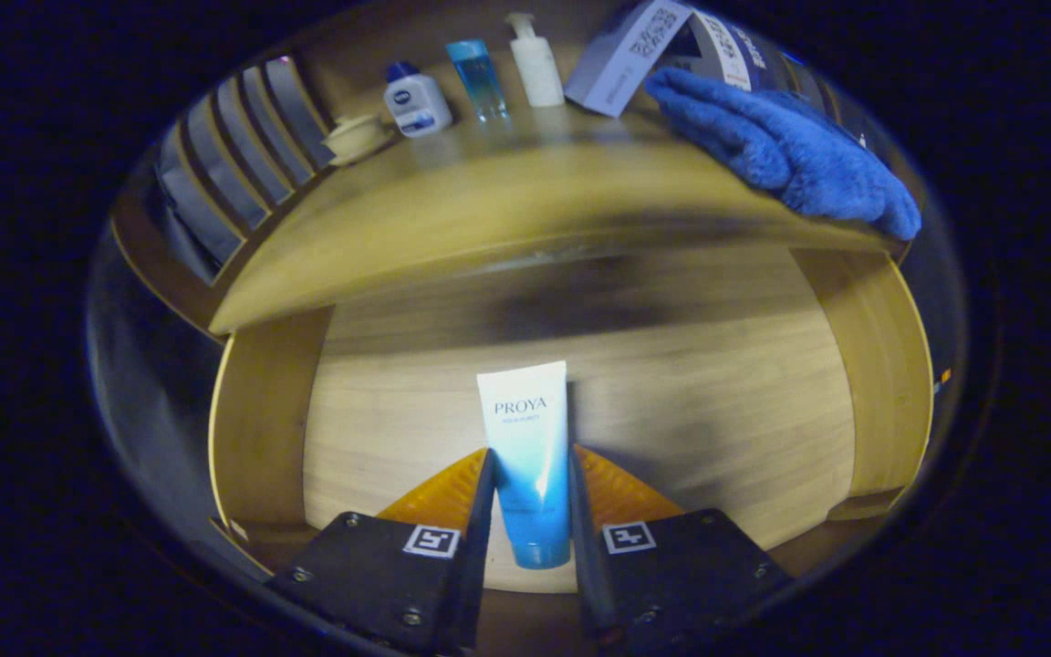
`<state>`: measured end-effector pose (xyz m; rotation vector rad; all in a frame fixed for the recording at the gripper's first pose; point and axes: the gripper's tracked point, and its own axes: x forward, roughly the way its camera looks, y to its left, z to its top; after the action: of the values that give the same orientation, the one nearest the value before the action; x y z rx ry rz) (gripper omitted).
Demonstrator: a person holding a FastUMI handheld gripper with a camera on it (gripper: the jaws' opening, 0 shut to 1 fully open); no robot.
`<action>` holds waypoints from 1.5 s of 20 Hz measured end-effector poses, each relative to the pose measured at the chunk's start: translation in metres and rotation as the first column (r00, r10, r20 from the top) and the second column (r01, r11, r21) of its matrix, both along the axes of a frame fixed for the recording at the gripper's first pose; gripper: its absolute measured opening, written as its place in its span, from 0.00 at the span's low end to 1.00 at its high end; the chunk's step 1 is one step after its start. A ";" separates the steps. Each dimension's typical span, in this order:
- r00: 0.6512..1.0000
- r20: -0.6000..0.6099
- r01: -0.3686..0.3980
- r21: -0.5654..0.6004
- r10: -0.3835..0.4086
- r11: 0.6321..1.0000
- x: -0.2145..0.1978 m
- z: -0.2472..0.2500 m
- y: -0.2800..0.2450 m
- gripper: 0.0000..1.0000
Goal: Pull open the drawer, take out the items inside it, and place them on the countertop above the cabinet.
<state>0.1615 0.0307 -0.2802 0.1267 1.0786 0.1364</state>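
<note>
Tube [530, 456]: lying in open drawer [717, 411], tongs [530, 470] closed on both sides. Risk: slick, tapered body slips out during lift to counter [489, 201].

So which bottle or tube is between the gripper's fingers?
The white-and-blue tube in the drawer, pinched by the gripper; the others stand on the countertop.
</note>
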 end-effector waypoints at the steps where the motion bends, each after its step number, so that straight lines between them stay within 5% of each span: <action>1: 0.999 0.034 -0.004 0.008 0.004 1.000 -0.001 0.007 -0.001 0.43; 15: 0.948 0.297 0.082 0.126 -0.116 0.989 0.020 0.115 -0.036 0.42; 23: 0.757 0.601 0.127 0.251 -0.257 0.960 0.093 0.260 -0.039 0.42; 26: 0.770 0.589 0.131 0.235 -0.248 0.963 0.107 0.245 -0.027 0.42; 30: 0.853 0.477 0.150 0.161 -0.210 0.975 0.108 0.176 -0.019 0.42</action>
<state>0.2700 0.0113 -0.1046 0.2846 0.5409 0.0565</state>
